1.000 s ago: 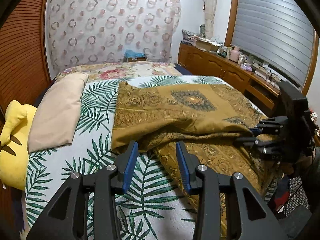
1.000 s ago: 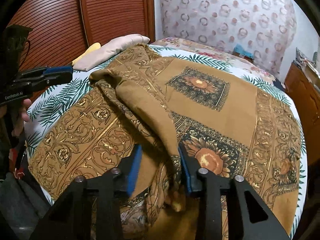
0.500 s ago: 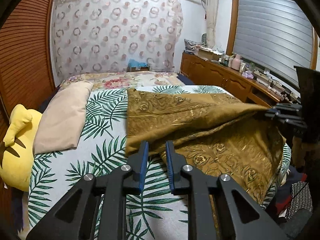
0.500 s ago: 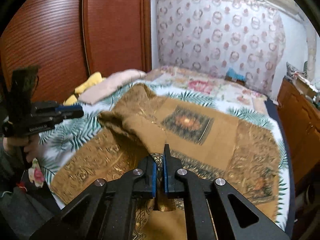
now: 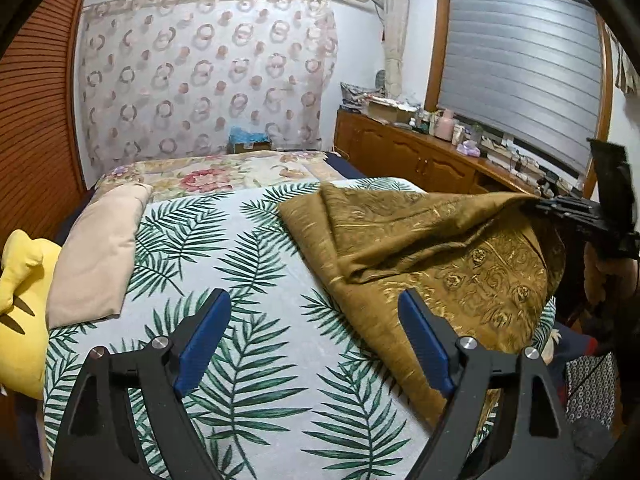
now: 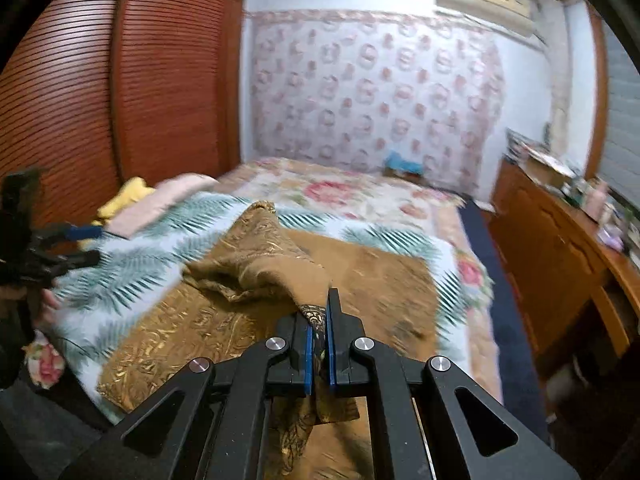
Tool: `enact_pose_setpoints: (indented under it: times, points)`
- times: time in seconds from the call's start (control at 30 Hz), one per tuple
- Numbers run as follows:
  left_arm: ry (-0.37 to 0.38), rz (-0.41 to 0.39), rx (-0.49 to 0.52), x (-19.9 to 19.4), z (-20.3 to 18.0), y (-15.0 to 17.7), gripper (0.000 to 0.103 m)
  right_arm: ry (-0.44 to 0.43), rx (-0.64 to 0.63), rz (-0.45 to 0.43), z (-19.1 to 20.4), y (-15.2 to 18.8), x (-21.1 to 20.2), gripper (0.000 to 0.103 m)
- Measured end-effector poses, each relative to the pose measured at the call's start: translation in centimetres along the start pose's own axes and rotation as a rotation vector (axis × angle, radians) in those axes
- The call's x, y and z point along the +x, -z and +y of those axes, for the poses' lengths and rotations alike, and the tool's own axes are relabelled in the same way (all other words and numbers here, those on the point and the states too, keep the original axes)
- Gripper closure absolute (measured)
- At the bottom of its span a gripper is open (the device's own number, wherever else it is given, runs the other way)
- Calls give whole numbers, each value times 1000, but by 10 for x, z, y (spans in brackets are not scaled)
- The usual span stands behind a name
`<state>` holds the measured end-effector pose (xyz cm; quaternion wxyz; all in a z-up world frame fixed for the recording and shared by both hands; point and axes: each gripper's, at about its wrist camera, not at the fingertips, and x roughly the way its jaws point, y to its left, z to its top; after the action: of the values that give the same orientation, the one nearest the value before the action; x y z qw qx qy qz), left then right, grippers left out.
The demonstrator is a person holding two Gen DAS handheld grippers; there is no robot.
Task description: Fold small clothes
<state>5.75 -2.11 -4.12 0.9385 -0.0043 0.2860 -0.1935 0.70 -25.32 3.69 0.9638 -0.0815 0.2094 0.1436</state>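
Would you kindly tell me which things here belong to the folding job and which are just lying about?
Job: golden-brown cloth; right tongs, shut on its edge; left tongs, just opened, empty.

Lying about: beige pillow; yellow plush toy; leaf-print bedspread.

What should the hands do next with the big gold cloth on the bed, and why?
Probably move the left gripper to the cloth's near edge and pinch it. Its jaws have just been opening and hold nothing, over the leaf-print sheet. The right gripper is shut on one raised corner, so the cloth hangs from one side only.
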Motion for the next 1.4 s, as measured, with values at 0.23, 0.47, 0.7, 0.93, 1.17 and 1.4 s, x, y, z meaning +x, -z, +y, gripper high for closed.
enact_pose_setpoints:
  times: [0.23,0.47,0.7,0.93,1.17,1.4]
  points:
    - [-6,24,8,7,-9,4,17,77,75,123,-29,37,11,98]
    - [-5,45,7,14,-14,5,17,123,67,145,-31,28,4,79]
    - [-11,48,9,15,-16,7,17,70,62,103,-15,19,-1,41]
    - [-15,49,11,16,-17,9,17,1,15,118,-4,12,23,41]
    - [-17,53,8,17,-14,11,17,-91,-13,159,0,-6,65,41]
    - [-27,56,9,16,-8,15,17,-151,-56,213,16,-20,96,41]
